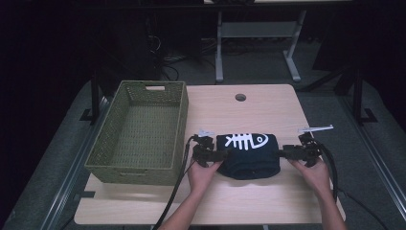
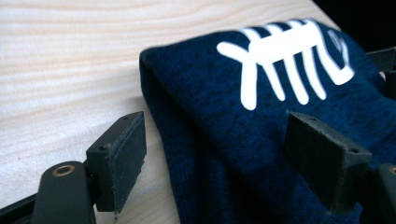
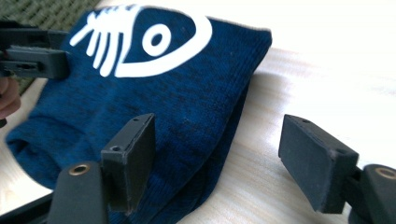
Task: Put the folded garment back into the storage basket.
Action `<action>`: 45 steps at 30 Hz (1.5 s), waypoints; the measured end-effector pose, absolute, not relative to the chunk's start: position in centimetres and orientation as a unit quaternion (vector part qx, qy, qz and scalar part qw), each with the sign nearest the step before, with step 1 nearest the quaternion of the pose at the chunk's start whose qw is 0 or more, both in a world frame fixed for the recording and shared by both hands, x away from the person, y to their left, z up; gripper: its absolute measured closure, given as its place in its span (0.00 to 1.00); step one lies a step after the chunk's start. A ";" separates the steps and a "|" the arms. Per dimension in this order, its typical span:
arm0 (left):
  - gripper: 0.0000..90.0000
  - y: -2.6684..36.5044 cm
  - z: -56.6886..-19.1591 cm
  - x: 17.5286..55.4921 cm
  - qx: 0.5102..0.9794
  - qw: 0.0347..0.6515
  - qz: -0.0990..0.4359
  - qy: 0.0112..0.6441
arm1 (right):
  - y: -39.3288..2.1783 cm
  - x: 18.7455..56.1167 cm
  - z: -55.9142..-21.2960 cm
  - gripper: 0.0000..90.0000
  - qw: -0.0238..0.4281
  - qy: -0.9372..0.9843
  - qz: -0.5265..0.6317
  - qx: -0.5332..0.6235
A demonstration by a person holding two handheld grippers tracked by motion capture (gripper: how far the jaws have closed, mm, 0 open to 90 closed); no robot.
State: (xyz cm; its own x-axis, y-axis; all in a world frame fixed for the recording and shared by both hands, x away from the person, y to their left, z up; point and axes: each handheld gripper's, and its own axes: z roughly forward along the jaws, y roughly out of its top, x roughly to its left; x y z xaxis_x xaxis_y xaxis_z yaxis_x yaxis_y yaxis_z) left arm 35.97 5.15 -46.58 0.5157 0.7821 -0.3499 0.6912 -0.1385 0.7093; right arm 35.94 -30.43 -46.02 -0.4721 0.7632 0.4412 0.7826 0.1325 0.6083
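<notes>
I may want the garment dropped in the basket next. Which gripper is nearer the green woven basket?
Left. The left gripper sits at the folded navy garment's basket-side end, just beside the green woven basket. The right gripper is at the garment's far end.

Black tongs with flat square pads, brass-ringed screw holes, trailing black cables

Before you: one folded navy garment with white fishbone print, flat on the wooden table, just right of the woven basket.
</notes>
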 end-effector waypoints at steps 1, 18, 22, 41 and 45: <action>0.23 5.1 -46.7 36.0 0.752 0.433 0.050 0.494 | -30.4 35.9 -46.0 0.32 0.012 -0.752 -0.412 -0.514; 0.50 4.8 -47.2 36.1 0.752 0.444 -0.010 0.487 | -28.2 36.2 -47.2 0.63 0.027 -0.764 -0.401 -0.505; 0.62 4.8 -47.2 36.1 0.753 0.445 -0.010 0.485 | -27.8 36.0 -47.2 0.71 0.025 -0.767 -0.398 -0.502; 0.79 4.7 -45.1 35.5 0.765 0.453 0.006 0.459 | -27.0 34.0 -44.4 0.85 -0.022 -0.776 -0.395 -0.491; 0.79 4.5 -44.0 35.1 0.768 0.458 0.011 0.447 | -27.0 33.2 -43.5 0.85 -0.034 -0.776 -0.395 -0.491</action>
State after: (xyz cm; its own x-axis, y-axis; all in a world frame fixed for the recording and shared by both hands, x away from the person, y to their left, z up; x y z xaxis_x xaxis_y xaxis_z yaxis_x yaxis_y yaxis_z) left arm 35.09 4.53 -43.96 0.5994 0.6970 -0.3934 0.6775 -0.1801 0.7131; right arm 33.24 -27.04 -43.51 -0.5163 0.7880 0.3354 0.7349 0.2066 0.6460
